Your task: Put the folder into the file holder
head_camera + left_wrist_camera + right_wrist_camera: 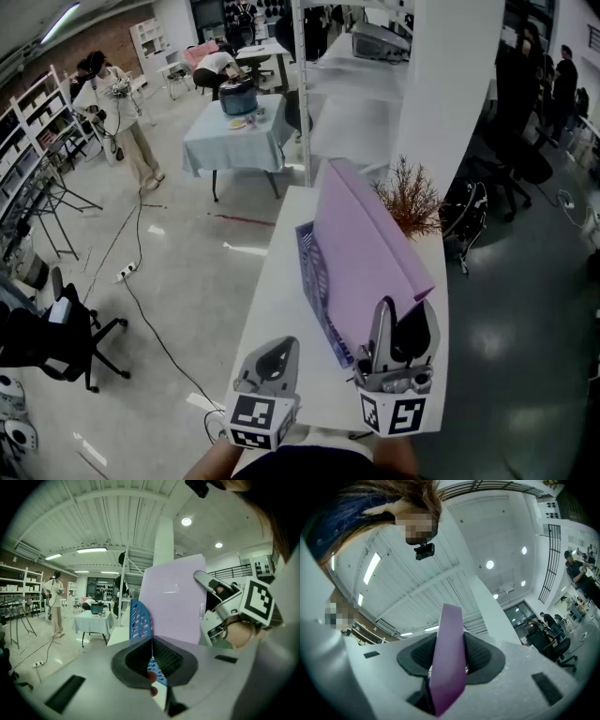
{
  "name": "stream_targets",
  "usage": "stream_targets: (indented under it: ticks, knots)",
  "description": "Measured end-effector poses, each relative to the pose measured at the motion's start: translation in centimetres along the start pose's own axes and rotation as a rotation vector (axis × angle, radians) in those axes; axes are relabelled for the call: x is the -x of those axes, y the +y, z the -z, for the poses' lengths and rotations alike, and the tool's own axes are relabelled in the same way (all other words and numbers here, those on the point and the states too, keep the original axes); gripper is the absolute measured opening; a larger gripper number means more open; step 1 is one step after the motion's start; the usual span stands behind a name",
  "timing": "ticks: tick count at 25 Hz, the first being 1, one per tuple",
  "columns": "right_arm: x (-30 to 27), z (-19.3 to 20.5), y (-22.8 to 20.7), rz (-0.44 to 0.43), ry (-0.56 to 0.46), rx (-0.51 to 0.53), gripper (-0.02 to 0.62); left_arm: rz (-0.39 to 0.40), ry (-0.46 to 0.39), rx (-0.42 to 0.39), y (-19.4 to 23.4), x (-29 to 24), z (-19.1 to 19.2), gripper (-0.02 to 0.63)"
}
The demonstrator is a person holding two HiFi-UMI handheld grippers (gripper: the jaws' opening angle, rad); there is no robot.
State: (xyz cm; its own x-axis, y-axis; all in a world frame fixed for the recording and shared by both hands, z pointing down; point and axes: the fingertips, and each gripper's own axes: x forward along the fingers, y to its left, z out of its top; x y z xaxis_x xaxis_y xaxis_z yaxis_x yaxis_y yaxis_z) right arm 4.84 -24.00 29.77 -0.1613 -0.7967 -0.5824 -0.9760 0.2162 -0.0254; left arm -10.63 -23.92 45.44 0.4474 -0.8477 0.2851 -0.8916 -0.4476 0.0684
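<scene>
My right gripper (398,311) is clamped on the near corner of the purple folder (366,244); its own view shows both pads pressing the folder's edge. The folder stands tilted, its top leaning to the right, with its lower edge down at the blue file holder (314,272), just right of the holder's perforated side wall. I cannot tell whether that edge sits inside a slot. The holder stands on the white table (277,300), with a dried brown plant (410,200) just beyond it on the far right. My left gripper (278,349) hangs at the near left of the holder, its jaws together and holding nothing.
</scene>
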Motion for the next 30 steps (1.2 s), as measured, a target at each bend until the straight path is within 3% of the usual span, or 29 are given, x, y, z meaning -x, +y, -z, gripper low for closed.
stream_targets:
  ticks: [30]
  knots:
    - [1.4,3.2,0.4,-0.034,0.083,-0.007,0.166,0.005,-0.007,0.049,-1.1,0.1,-0.6,0.006]
